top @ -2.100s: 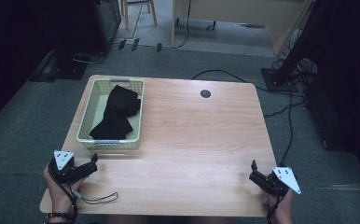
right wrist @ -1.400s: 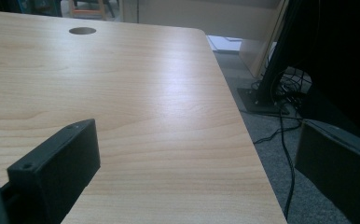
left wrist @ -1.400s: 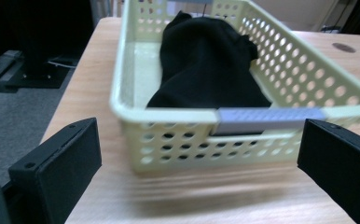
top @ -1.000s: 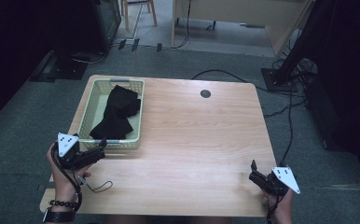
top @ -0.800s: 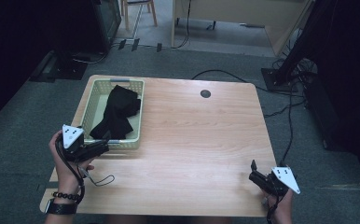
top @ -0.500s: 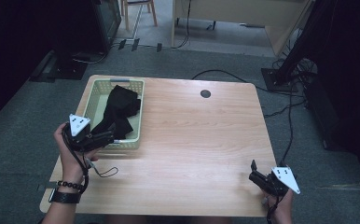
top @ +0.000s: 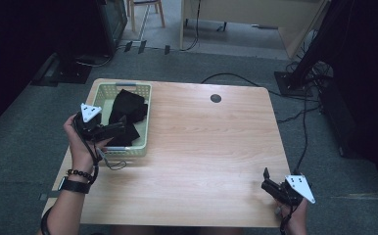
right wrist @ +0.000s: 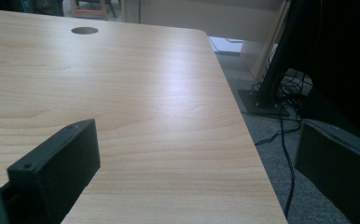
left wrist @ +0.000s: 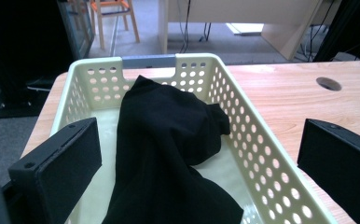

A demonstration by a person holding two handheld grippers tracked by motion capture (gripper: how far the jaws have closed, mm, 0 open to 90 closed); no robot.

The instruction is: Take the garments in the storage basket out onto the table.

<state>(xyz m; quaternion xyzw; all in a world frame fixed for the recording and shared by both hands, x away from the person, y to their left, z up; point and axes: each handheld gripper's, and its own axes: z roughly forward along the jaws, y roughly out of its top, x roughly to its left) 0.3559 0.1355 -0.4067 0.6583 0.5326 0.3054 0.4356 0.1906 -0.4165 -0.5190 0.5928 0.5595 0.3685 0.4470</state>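
We hold the left claw [top: 120,130] spread wide over the cream basket [left wrist: 243,126] at the desk's [top: 211,147] left edge, where the black cloth [left wrist: 169,140] lies heaped; it looks soft, light and floppy, best pinched at its raised fold, which the left gripper view shows close up, while the high view shows the right claw [top: 268,181] idle, also spread

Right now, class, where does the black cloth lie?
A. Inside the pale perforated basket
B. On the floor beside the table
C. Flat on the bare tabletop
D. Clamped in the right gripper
A: the black cloth lies heaped inside the basket, between its perforated walls.
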